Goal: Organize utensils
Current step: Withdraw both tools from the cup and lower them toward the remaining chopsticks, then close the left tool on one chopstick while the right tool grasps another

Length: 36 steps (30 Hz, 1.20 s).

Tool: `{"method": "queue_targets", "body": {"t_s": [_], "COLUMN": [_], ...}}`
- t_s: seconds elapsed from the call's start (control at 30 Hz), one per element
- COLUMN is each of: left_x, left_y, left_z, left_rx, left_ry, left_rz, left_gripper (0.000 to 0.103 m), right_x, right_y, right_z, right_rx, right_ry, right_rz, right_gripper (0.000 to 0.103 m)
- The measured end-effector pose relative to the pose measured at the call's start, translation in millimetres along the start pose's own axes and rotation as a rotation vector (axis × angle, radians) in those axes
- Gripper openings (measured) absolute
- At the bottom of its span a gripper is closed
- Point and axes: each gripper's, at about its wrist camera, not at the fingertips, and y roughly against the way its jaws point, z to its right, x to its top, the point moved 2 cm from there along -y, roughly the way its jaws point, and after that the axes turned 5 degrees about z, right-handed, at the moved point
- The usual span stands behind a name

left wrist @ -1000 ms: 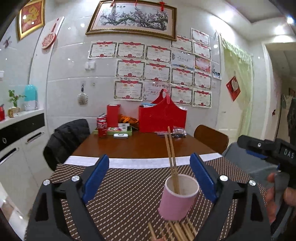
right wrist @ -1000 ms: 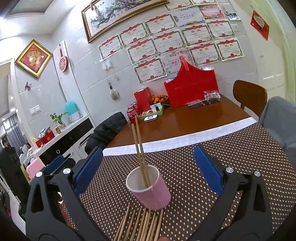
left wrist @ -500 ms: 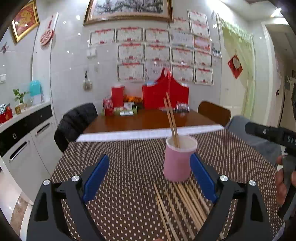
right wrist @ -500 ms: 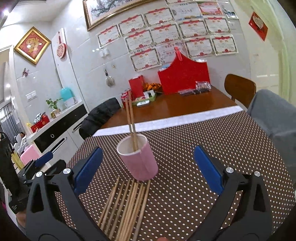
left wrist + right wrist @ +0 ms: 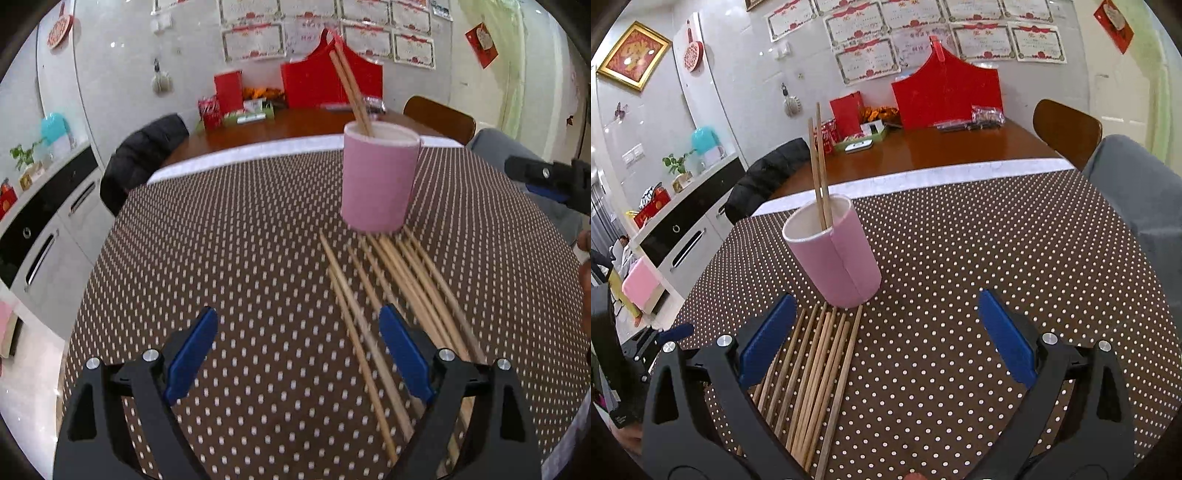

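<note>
Item 1, left gripper [image 5: 295, 350]: blue-padded jaws spread wide apart, nothing between them, hovering over the dotted brown tablecloth [image 5: 229, 258]. Its right finger [image 5: 404, 354] overlaps the near ends of the loose chopsticks in the left wrist view; contact cannot be told.

Item 2, right gripper [image 5: 884, 338]: jaws likewise wide apart and holding nothing. Its left finger [image 5: 764, 341] stands over the left edge of the chopstick row in the right wrist view; contact cannot be told. The right gripper's body also shows at the 3 o'clock edge of the left wrist view.

Item 3, pink cup [image 5: 378, 181]: upright on the tablecloth, at 1 o'clock from the left gripper and at 11 o'clock from the right gripper. White inside, open top.

Item 4, two chopsticks in the cup [image 5: 351, 88]: standing inside, leaning toward 11 o'clock in the left wrist view, close together.

Item 5, loose chopsticks [image 5: 816, 373]: a row of wooden sticks lying flat on the tablecloth, side by side, far ends just beside the cup's base. In the left wrist view they fan from the cup toward 5 o'clock.

Item 6, background: red box [image 5: 947, 96] on the bare wooden table [image 5: 960, 147] at 12 o'clock; wooden chair [image 5: 1067, 129] at 2 o'clock; dark jacket [image 5: 144, 155] on a chair at 10 o'clock.
</note>
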Motion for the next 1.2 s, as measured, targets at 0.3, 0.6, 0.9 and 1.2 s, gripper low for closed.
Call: {"method": "queue_targets", "body": {"t_s": [0.3,0.6,0.9,1.2], "left_x": [-44,-51,-44,-45], "left_y": [-14,-22,-31,-31], "left_z": [10,12,0,0], "left_rx": [-0.052,-0.002,-0.024,-0.018], "left_ry": [0.006,-0.008,0.053,0.051], "left_rz": [-0.106,-0.106,-0.12,-0.118], "left_gripper": [0.088,0.088,0.088,0.088], "right_x": [-7,-43,-76,-83], "right_y": [-11,-48,-61,-52], "right_z": [-4,-16,-39,-54], "right_rx": [0.011,-0.023,-0.042,-0.005], "right_ry": [0.036,0.222,0.38,0.394], "right_rz": [-0.061,-0.326,-0.443,-0.467], "right_gripper": [0.097,0.097,0.096,0.058]}}
